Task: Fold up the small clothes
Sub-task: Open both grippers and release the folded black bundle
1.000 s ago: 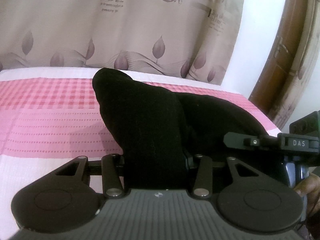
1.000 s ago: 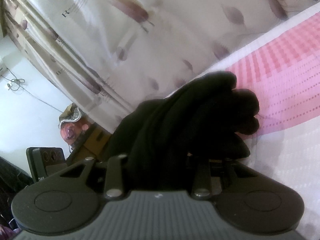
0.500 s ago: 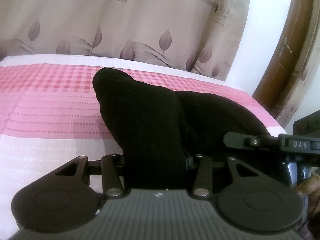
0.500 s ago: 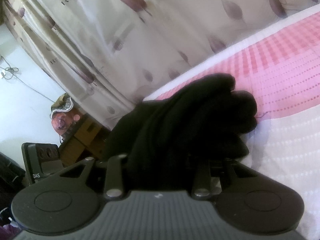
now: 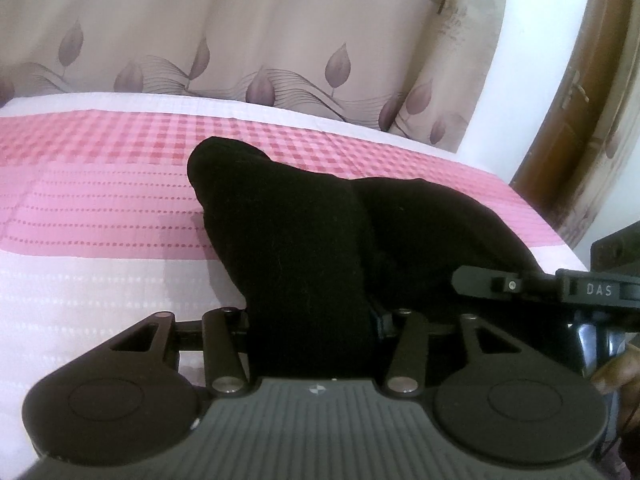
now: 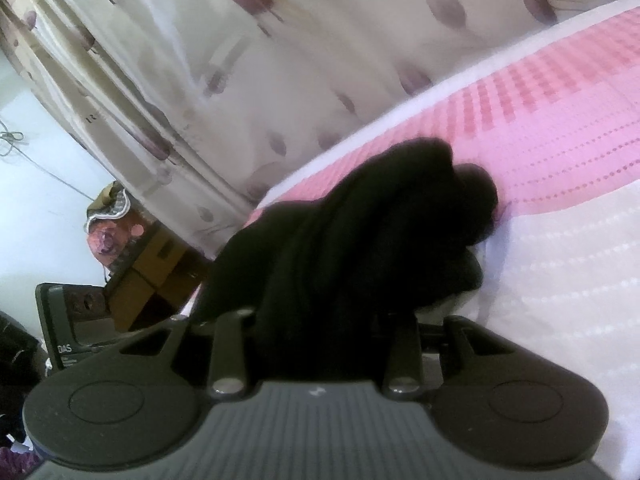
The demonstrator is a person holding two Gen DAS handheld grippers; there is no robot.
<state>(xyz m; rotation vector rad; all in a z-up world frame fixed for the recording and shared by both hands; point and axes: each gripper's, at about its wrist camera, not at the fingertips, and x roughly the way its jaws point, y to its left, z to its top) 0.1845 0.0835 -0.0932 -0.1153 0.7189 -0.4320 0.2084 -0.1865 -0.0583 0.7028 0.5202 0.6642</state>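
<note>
Left wrist view: black garment gripped at both ends above the bed

Left hand-held gripper [image 5: 312, 320] and right hand-held gripper [image 6: 320, 320] each clamp the black garment [image 5: 304, 248], bunched over the pink-and-white bed [image 5: 100, 216]. No neat fold shows yet; laying it flat and folding apparently remain.

Curtain [image 5: 280, 32]: "love" in a round mark, small blurred lines beside it
Right hand-held gripper [image 5: 600, 290]: "DAS"
Left hand-held gripper [image 6: 64, 349]: "DAS"
</note>
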